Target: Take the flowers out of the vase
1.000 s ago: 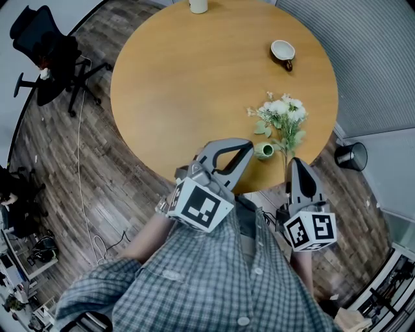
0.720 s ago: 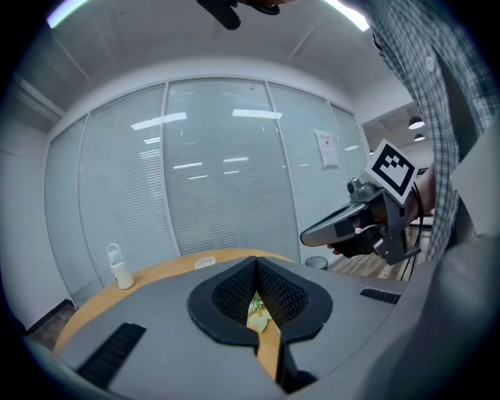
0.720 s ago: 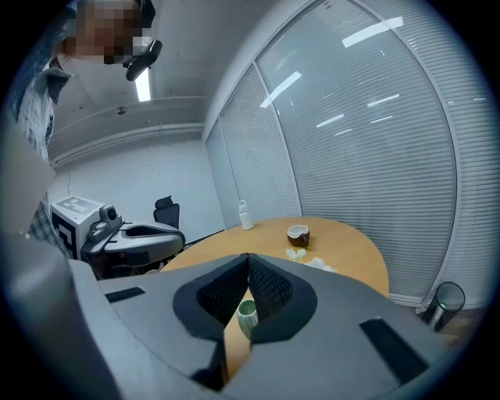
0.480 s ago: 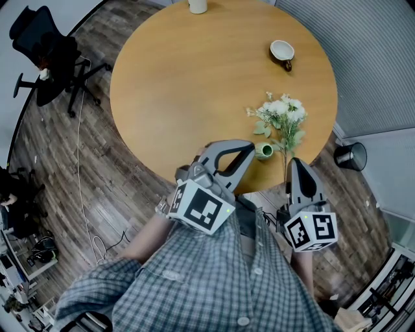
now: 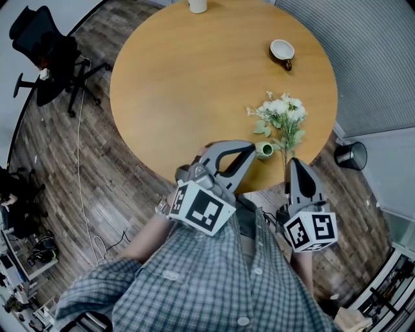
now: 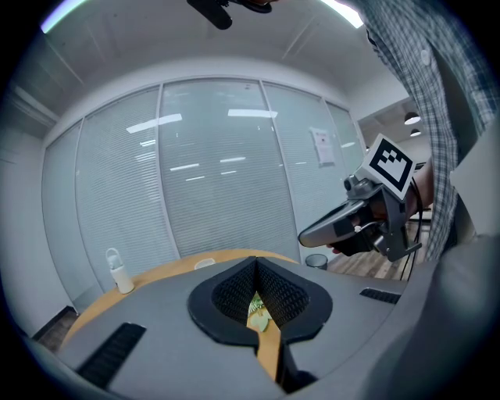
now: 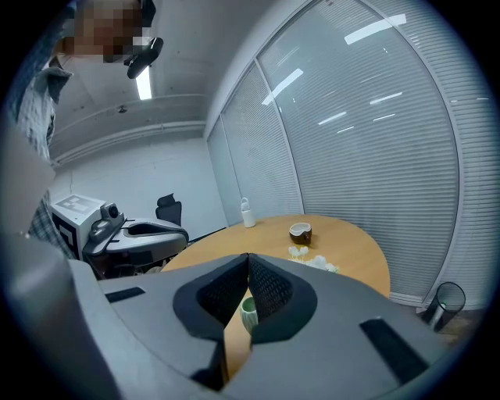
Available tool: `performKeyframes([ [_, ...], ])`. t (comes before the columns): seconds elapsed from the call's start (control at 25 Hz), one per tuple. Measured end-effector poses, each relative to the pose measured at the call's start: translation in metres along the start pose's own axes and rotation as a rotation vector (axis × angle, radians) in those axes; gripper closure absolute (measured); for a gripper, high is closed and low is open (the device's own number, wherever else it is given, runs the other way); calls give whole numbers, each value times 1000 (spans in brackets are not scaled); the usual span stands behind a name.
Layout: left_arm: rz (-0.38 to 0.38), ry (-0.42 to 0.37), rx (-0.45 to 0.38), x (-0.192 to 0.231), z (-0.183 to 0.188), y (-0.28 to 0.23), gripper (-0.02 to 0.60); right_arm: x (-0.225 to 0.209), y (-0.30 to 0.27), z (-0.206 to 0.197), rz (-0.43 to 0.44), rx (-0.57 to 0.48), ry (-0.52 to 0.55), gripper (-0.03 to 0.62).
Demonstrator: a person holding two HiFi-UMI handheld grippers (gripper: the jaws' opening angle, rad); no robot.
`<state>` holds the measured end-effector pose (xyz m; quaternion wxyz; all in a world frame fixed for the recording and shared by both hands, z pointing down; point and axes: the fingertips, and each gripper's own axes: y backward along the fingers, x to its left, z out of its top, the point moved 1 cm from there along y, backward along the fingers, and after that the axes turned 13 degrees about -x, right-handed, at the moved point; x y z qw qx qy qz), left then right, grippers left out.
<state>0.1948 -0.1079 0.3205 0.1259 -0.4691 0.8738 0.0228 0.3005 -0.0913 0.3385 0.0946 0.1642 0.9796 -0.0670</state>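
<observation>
A bunch of white flowers [image 5: 280, 115] with green leaves lies on the round wooden table [image 5: 194, 78] near its front right edge, the stem running toward me. Just left of the stem stands a small green vase [image 5: 264, 150], its mouth looking empty. My left gripper [image 5: 249, 150] is shut, its tip right beside the vase on the left, nothing held. My right gripper [image 5: 293, 162] is shut too, its tip at the table edge by the stem's end. In the right gripper view the vase [image 7: 248, 312] shows past the jaws, with the flowers [image 7: 312, 260] behind. Leaves [image 6: 258, 311] show past the left jaws.
A brown and white cup [image 5: 283, 52] sits far right on the table, and a white bottle [image 5: 198, 5] stands at the far edge. A black office chair [image 5: 45, 52] is at the left on the wood floor. A waste bin [image 5: 351, 156] stands right of the table.
</observation>
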Motion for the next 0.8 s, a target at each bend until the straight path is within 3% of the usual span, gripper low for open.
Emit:
performKeyframes([
  [0.8, -2, 4, -2, -1, 1, 2, 573, 3, 3, -4, 4, 22, 0, 583],
])
